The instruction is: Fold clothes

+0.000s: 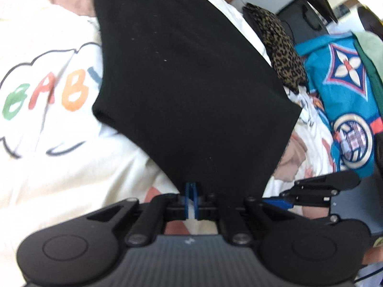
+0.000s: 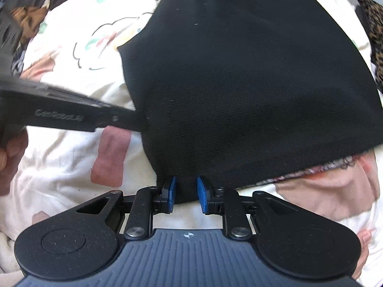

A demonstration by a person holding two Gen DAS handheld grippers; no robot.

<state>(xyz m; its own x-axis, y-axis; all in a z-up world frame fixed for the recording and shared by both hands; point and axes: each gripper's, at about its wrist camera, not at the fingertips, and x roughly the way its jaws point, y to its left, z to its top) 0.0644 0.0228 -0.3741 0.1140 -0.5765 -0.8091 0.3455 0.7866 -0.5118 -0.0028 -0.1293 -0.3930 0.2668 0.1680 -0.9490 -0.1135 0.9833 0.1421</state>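
- Left hand-held gripper: blue pads pressed together, clamped on the near hem of the black garment.
- Right hand-held gripper: pads apart, the garment's hem lying between them.
- Garment spreads across the printed quilt on the bed.
- Left view alone shows a leopard-print cloth and blue bag beyond the garment.

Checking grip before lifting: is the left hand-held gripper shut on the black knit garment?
Shut: left hand-held gripper has its blue pads pressed together on the black knit garment's edge.
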